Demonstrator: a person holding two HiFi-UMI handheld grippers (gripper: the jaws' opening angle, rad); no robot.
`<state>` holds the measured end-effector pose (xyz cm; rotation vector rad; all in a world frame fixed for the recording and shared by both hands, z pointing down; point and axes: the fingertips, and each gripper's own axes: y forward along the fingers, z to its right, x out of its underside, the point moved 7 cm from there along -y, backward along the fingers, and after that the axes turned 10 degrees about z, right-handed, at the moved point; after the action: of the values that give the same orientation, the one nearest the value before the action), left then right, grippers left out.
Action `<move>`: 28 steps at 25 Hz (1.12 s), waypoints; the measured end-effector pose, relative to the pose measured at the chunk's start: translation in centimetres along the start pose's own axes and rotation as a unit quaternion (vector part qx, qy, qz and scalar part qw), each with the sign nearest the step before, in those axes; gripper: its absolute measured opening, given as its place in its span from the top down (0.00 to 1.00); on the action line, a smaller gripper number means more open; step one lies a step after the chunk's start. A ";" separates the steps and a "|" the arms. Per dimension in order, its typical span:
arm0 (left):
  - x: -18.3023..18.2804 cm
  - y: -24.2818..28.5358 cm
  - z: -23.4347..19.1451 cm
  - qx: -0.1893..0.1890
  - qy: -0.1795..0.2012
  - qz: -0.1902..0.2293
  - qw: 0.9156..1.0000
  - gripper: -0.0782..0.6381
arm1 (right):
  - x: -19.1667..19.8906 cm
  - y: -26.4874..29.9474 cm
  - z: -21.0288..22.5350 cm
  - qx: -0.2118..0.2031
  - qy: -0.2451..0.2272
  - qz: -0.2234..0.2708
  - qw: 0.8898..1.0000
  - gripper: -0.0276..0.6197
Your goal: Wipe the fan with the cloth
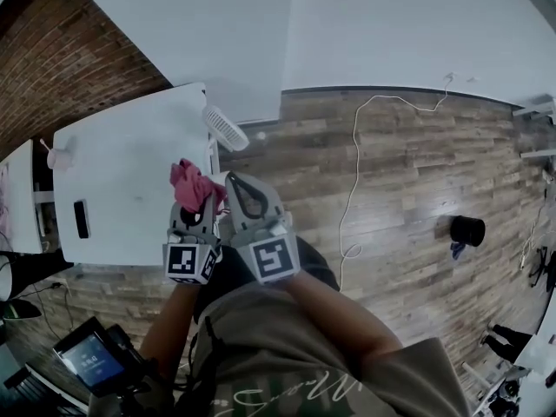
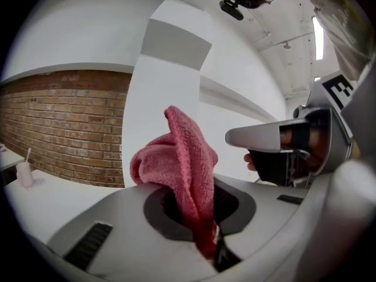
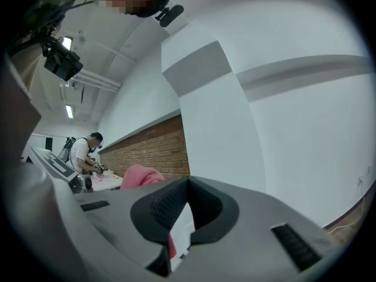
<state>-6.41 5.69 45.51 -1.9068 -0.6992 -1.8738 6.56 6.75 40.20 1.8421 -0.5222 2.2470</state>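
Pink cloth gripped, fan at table's corner
Left gripper (image 1: 202,205) jaws clamp the pink cloth (image 1: 193,184); right gripper (image 1: 233,182) jaws together, empty. White fan (image 1: 225,129) sits at one o'clock from the cloth, on the white table (image 1: 122,172).

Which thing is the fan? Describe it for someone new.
Find the white table on the left of the head view. At its far right corner sits the fan. It alone has a round, ribbed head; the other things are a flat black slab and a small cup.
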 end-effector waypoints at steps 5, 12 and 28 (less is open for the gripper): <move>2.4 1.6 0.6 0.034 0.001 -0.003 0.999 0.82 | 0.2 -0.2 0.9 0.022 -0.007 -0.009 1.000 0.96; 5.5 4.5 1.7 0.113 -0.008 -0.032 0.993 0.82 | 0.8 -0.6 2.3 0.055 -0.018 -0.016 0.998 0.96; 7.3 9.3 1.0 0.123 0.020 -0.056 0.991 0.82 | 1.0 -0.8 5.0 0.068 -0.026 -0.035 0.997 0.96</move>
<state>-0.22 -0.64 53.42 -1.7016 -0.9932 -1.7894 11.17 5.47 42.16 1.9556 -0.3128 2.2448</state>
